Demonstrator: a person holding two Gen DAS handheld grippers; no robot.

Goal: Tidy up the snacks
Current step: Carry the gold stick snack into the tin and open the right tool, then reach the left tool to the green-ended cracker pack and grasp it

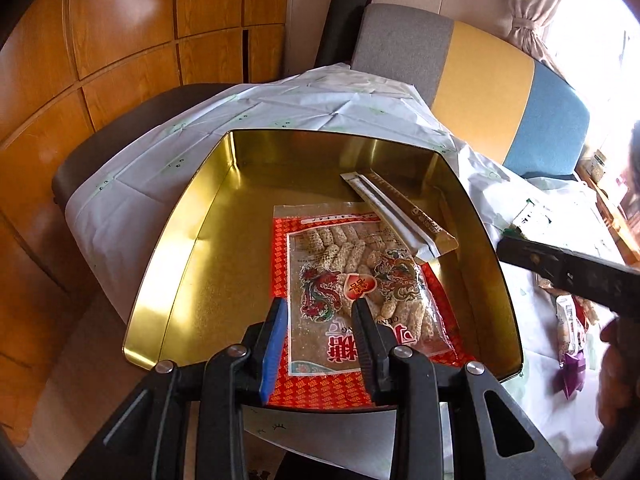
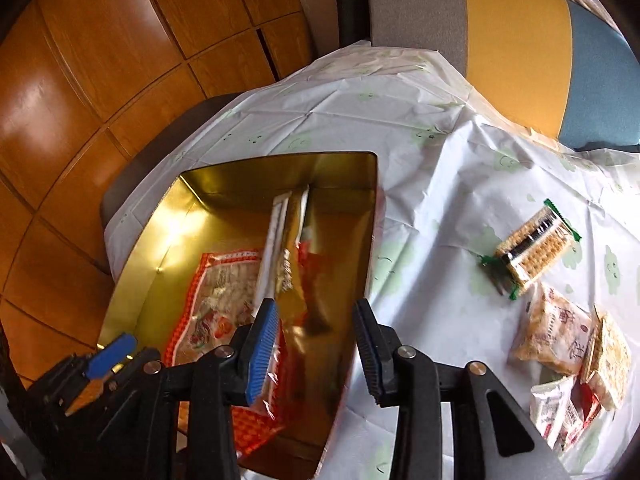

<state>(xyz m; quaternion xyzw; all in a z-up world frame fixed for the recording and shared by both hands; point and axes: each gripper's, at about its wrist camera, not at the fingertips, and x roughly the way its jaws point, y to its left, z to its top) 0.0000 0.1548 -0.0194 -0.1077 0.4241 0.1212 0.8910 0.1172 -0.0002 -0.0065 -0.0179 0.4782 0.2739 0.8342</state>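
A gold tin box (image 1: 192, 240) (image 2: 160, 240) stands on the white tablecloth. In it lies a red-bordered clear bag of puffed rice bars (image 1: 352, 280) (image 2: 216, 300), with a long gold and white sachet (image 1: 404, 216) (image 2: 288, 256) across its far corner. My left gripper (image 1: 320, 312) is open and empty above the near end of the bag. My right gripper (image 2: 316, 320) is open and empty above the tin's right wall; it shows as a black arm in the left wrist view (image 1: 572, 272). Loose snacks lie right of the tin: a green-wrapped cracker pack (image 2: 532, 248) and several small packets (image 2: 560, 336).
The white tablecloth (image 2: 440, 184) covers a dark table. A grey, yellow and blue chair back (image 1: 480, 80) (image 2: 520, 28) stands behind the table. Wooden panelling (image 1: 100, 40) fills the left. More packets (image 1: 572, 332) lie at the right edge of the left wrist view.
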